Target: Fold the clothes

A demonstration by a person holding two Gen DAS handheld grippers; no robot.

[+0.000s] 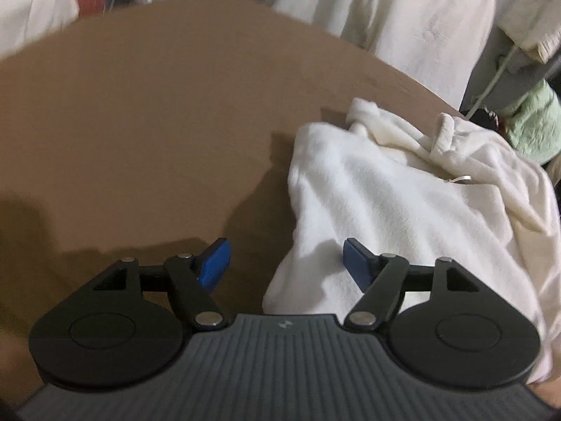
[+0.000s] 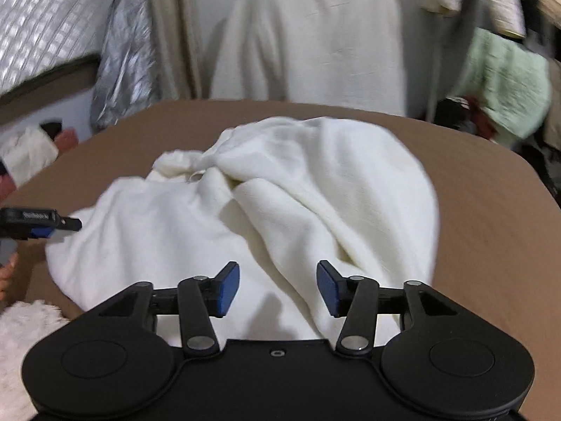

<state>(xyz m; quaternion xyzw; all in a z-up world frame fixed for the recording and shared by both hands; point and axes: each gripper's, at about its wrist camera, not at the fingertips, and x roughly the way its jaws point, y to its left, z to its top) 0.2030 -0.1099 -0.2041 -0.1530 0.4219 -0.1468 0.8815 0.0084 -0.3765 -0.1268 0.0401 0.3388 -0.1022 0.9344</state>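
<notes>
A crumpled cream fleece garment [image 2: 266,203] lies bunched on the brown table [image 2: 491,217]. In the left wrist view the same garment [image 1: 403,193] fills the right half. My left gripper [image 1: 285,263] is open above the garment's left edge, nothing between its blue pads [image 1: 215,263]. My right gripper [image 2: 278,287] is also open, hovering over the garment's near part, with only cloth below it and nothing pinched. The left gripper [image 2: 52,226] also shows from the side at the left edge of the right wrist view, beside the garment.
Bare brown table [image 1: 140,122] spreads to the left of the garment. Behind the table a cream cloth [image 2: 308,35] drapes over a chair. A green cloth [image 2: 508,80] hangs at the far right and silver foil material [image 2: 122,56] stands at the far left.
</notes>
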